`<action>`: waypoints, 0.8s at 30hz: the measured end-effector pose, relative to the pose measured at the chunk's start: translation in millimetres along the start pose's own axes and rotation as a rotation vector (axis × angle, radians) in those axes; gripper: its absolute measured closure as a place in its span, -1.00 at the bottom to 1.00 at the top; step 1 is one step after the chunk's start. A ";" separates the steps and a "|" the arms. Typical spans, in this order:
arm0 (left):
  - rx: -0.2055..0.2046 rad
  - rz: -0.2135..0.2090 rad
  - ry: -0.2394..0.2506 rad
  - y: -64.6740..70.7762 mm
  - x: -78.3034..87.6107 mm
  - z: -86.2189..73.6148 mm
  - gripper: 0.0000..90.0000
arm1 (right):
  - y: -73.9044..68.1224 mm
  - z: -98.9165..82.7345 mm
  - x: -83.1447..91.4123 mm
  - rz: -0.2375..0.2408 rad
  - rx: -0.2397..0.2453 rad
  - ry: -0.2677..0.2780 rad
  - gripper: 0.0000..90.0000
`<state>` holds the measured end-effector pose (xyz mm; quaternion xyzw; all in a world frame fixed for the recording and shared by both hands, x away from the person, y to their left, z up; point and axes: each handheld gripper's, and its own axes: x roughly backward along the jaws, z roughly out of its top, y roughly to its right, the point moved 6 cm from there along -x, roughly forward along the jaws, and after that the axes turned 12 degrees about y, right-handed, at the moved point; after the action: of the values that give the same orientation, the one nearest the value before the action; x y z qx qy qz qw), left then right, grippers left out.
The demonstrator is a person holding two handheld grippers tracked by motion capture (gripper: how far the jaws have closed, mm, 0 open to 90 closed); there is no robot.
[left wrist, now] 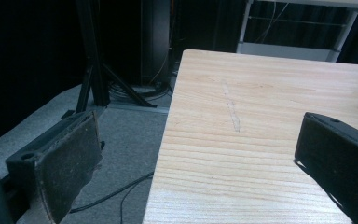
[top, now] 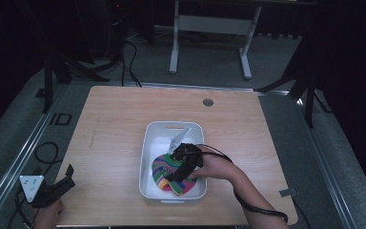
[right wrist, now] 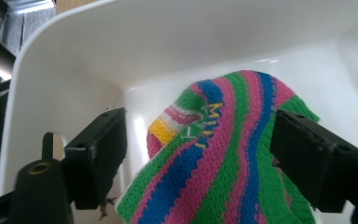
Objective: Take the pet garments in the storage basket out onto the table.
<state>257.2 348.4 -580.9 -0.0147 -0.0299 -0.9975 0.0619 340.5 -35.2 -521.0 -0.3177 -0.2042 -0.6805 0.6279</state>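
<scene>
The striped knit hat (right wrist: 223, 158) lies in the white bin (top: 148, 157) near the table's (top: 114, 119) middle, filling the bin's near half. It is knitted in pink, green and blue bands with a patch of yellow and white, and small yellow letters are stitched on one blue band. In the right gripper view the bands run from lower left up to the right, and the hat's rounded end points toward the bin's far wall.

The right gripper (top: 174, 176) reaches down into the bin, the hand (top: 214, 167) coming in from the right with the forearm slanting across the table's near right corner. Its jaws stand apart on either side of the hat, not pressing it.

The left gripper (top: 69, 174) rests off the table's near left corner, aimed along the table edge, jaws wide apart with nothing between them.
</scene>
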 end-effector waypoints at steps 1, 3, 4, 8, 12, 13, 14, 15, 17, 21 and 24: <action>0.000 -0.001 0.000 0.0 0.0 0.0 -0.98 | -0.4 0.3 -3.0 0.004 0.004 -0.011 -0.54; 0.000 -0.001 0.001 0.1 0.1 0.0 -0.98 | -0.8 0.7 -6.9 0.002 0.002 -0.024 -0.50; 0.001 -0.001 0.001 0.1 -0.1 0.0 -0.98 | -0.1 0.4 -9.1 -0.009 0.000 -0.036 -0.50; 0.002 0.000 0.000 -0.1 0.0 0.0 -0.98 | -0.3 -2.7 -17.3 -0.039 0.016 -0.105 -0.49; 0.000 0.000 -0.001 -0.1 0.0 0.0 -0.98 | -3.1 -5.7 -22.9 -0.025 0.000 -0.158 -0.31; 0.000 0.000 -0.001 -0.1 -0.1 0.0 -0.98 | -4.3 -7.4 -24.8 -0.022 -0.001 -0.182 -0.27; 0.001 0.000 -0.001 -0.1 -0.1 -0.1 -0.98 | -5.7 -9.1 -26.7 -0.024 0.007 -0.209 -0.21; 0.000 0.001 -0.002 -0.1 -0.1 -0.1 -0.98 | -6.6 -9.9 -27.8 -0.025 0.010 -0.225 -0.20; 0.001 0.001 0.000 -0.1 -0.1 0.0 -0.98 | -9.0 -11.3 -30.5 -0.024 0.025 -0.256 -0.12; 0.001 0.004 -0.001 -0.3 -0.2 0.0 -0.98 | -9.6 -13.1 -32.8 -0.053 0.049 -0.283 0.34; 0.003 0.004 -0.001 -0.3 -0.2 -0.1 -0.98 | -9.5 -12.7 -30.6 -0.054 0.049 -0.276 0.53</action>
<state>257.4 348.8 -581.0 -0.0154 -0.0312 -0.9974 0.0638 329.3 -20.4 -550.1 -0.3872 -0.3139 -0.6416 0.5830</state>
